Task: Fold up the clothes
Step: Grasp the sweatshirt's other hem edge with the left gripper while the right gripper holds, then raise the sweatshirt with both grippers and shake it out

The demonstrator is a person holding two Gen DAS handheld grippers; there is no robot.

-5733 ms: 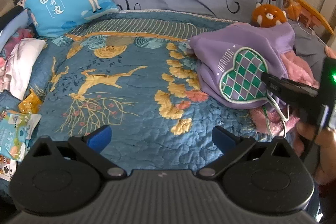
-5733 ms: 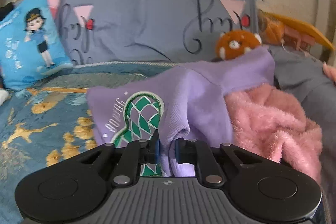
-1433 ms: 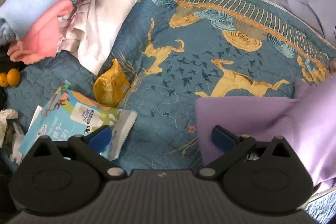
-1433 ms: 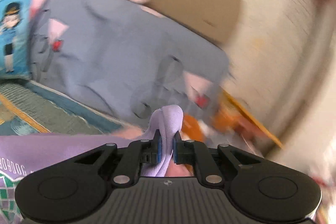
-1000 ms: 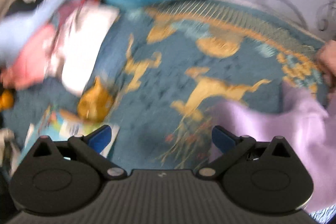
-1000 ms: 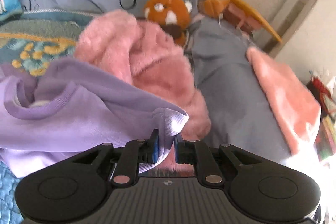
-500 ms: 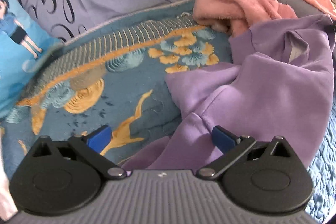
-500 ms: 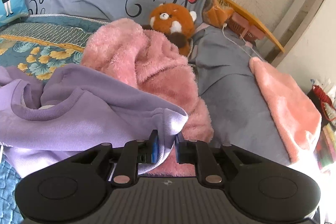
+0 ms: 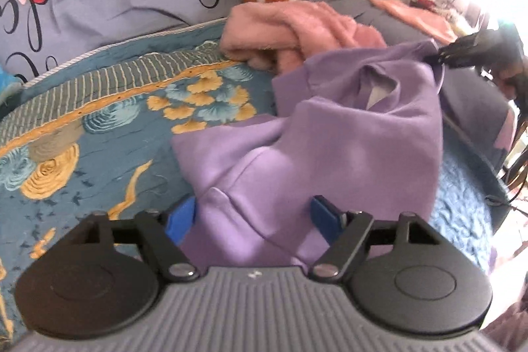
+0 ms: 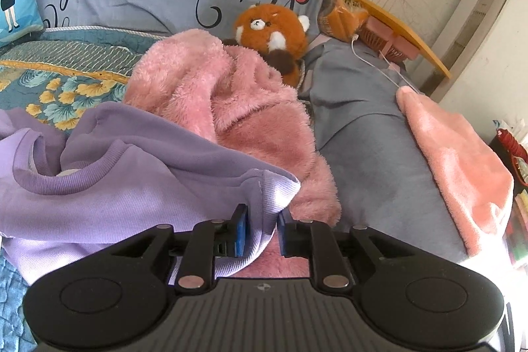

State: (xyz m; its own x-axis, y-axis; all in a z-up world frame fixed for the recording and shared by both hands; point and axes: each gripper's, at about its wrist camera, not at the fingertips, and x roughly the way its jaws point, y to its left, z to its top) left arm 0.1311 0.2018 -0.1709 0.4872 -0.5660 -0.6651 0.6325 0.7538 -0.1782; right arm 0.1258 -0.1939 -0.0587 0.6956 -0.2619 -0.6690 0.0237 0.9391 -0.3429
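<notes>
With the right tool [image 10: 260,233] easing open around the purple sweatshirt [image 9: 330,134] cuff, the closing left tool [image 9: 254,216] should pinch the hem squarely at lower centre.

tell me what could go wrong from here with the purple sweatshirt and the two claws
1. The right claw is opening on the cuff of the purple sweatshirt; the raised corner could drop before the left claw, closing around a fold but not yet pinching, has a grip.
2. The left claw may catch a bunched double layer, leaving a crooked fold.
3. The sweatshirt overlaps the pink fleece; pulling might drag it along.
</notes>
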